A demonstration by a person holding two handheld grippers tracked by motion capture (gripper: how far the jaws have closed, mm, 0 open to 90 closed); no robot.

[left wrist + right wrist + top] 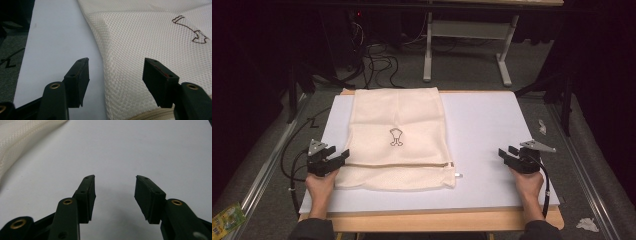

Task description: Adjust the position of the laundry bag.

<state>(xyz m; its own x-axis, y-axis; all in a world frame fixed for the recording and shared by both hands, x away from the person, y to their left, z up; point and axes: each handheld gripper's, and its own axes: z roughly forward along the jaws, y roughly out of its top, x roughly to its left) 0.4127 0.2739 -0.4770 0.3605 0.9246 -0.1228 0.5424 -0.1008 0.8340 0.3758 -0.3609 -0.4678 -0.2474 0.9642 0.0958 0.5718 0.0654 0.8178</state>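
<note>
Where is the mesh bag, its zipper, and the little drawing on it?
mesh laundry bag [382, 112], high view, upper cloth panel
zipper [402, 164], high view, middle of the zip line
drawing [396, 137], high view, centre of the dark outline

Cream mesh bag [397, 137], white board [492, 135]

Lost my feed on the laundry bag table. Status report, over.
Left gripper open, jaws astride mesh laundry bag edge, not clamped. Right gripper open over bare white board, clear of bag. Bag flat, zipper near front. Nothing in the way.
</note>
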